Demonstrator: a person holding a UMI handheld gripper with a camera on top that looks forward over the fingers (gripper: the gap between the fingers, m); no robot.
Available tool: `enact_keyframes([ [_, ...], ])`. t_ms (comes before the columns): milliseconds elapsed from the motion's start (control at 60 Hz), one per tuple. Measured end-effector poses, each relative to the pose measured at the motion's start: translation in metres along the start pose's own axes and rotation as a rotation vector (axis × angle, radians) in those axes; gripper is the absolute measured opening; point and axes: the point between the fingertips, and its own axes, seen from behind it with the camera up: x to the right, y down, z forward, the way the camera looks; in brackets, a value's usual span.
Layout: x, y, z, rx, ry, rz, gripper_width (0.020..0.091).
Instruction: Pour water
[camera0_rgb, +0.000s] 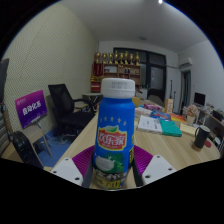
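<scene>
While upright on the table (175, 150), bottle (115, 135) between jaws.

Office room with pale walls. A wooden table (170, 140) runs ahead; black chairs (65, 105) stand left. A shelf (117, 72) lines the far wall.

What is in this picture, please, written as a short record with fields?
held thing: bottle, blue label, white cap, upright
gripper: jaws closed on the bottle, one pink pad at each side
surface: wooden table beyond the bottle
on table: papers and books
background: office chair, shelf with bottles
pouring: not visible
</scene>
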Motion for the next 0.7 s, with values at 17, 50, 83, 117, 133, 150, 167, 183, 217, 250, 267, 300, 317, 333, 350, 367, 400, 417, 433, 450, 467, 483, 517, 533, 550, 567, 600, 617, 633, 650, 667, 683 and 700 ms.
enact_keyframes([
  [17,0.000,0.000,0.000,0.000,-0.003,-0.003,0.0611],
  [50,-0.001,0.000,0.000,-0.003,-0.015,-0.003,0.0604],
  [83,-0.002,0.001,-0.001,-0.014,-0.025,0.003,0.0583],
  [117,-0.002,0.002,0.001,-0.045,-0.042,0.020,0.0573],
  [133,-0.005,0.002,0.000,-0.062,-0.046,0.032,0.0563],
  [150,0.000,0.001,-0.001,-0.064,-0.061,0.046,0.0567],
  [167,-0.001,-0.005,-0.003,-0.057,-0.073,0.064,0.0551],
  [183,-0.001,-0.014,-0.005,-0.042,-0.086,0.083,0.0532],
  [217,-0.005,-0.036,-0.011,-0.015,-0.104,0.114,0.0529],
  [250,-0.002,-0.056,-0.014,0.006,-0.129,0.133,0.0515],
  [267,0.000,-0.068,-0.014,0.012,-0.145,0.146,0.0515],
  [300,0.008,-0.088,-0.019,0.030,-0.189,0.184,0.0516],
  [317,0.012,-0.101,-0.021,0.043,-0.207,0.213,0.0516],
  [333,0.017,-0.115,-0.023,0.056,-0.223,0.249,0.0515],
  [350,0.019,-0.129,-0.023,0.069,-0.228,0.292,0.0516],
  [367,0.032,-0.141,-0.024,0.082,-0.242,0.340,0.0517],
  [400,0.046,-0.166,-0.025,0.096,-0.256,0.444,0.0515],
  [417,0.056,-0.176,-0.025,0.101,-0.267,0.498,0.0516],
  [433,0.067,-0.186,-0.025,0.106,-0.277,0.555,0.0516],
  [450,0.078,-0.195,-0.025,0.110,-0.287,0.615,0.0517],
  [467,0.087,-0.203,-0.023,0.116,-0.291,0.676,0.0516],
  [483,0.107,-0.205,-0.020,0.122,-0.317,0.736,0.0514],
  [517,0.135,-0.213,-0.017,0.121,-0.336,0.861,0.0518],
  [533,0.148,-0.216,-0.016,0.120,-0.344,0.927,0.0516],
  [550,0.161,-0.218,-0.015,0.118,-0.350,0.991,0.0516],
  [567,0.174,-0.218,-0.013,0.115,-0.356,1.055,0.0515],
  [600,0.192,-0.212,-0.008,0.117,-0.360,1.176,0.0513],
  [617,0.204,-0.209,-0.007,0.110,-0.363,1.237,0.0513],
  [633,0.216,-0.205,-0.005,0.103,-0.365,1.298,0.0513],
  [650,0.227,-0.199,-0.003,0.095,-0.367,1.359,0.0512],
  [667,0.236,-0.193,-0.001,0.085,-0.373,1.420,0.0513],
  [683,0.246,-0.185,0.002,0.074,-0.382,1.482,0.0510],
  [700,0.255,-0.179,0.006,0.061,-0.395,1.543,0.0514],
])
